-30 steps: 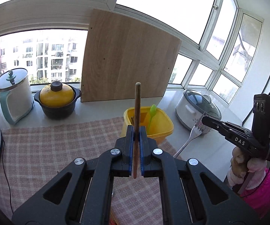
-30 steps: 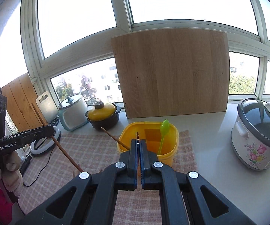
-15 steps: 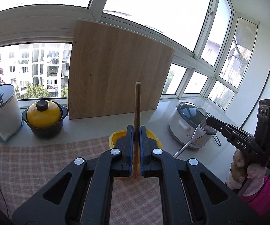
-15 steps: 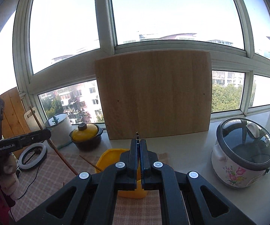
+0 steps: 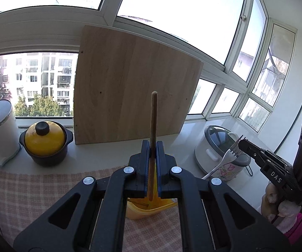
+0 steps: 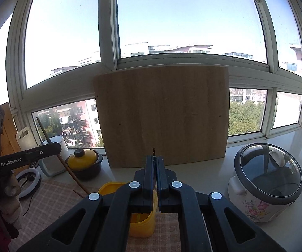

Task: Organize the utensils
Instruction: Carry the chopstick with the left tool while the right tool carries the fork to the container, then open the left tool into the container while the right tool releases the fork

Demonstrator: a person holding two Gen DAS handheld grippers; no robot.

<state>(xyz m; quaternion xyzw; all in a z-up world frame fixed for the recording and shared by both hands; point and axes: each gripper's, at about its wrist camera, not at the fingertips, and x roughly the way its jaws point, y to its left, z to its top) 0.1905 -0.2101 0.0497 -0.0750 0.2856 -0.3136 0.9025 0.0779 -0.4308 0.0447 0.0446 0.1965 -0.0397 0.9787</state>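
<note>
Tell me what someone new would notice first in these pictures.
Probably the big wooden board leaning against the window, dead centre. Next, the left gripper clamping a wooden stick upright, and the right gripper holding a metal fork in front of the rice cooker. A yellow bin sits on the checked cloth below.

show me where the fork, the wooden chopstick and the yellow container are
fork [image 5: 224, 163]: left wrist view, on its metal neck below the tines.
wooden chopstick [image 5: 153, 117]: left wrist view, on the upper shaft.
yellow container [image 6: 142, 224]: right wrist view, on its front wall.
</note>
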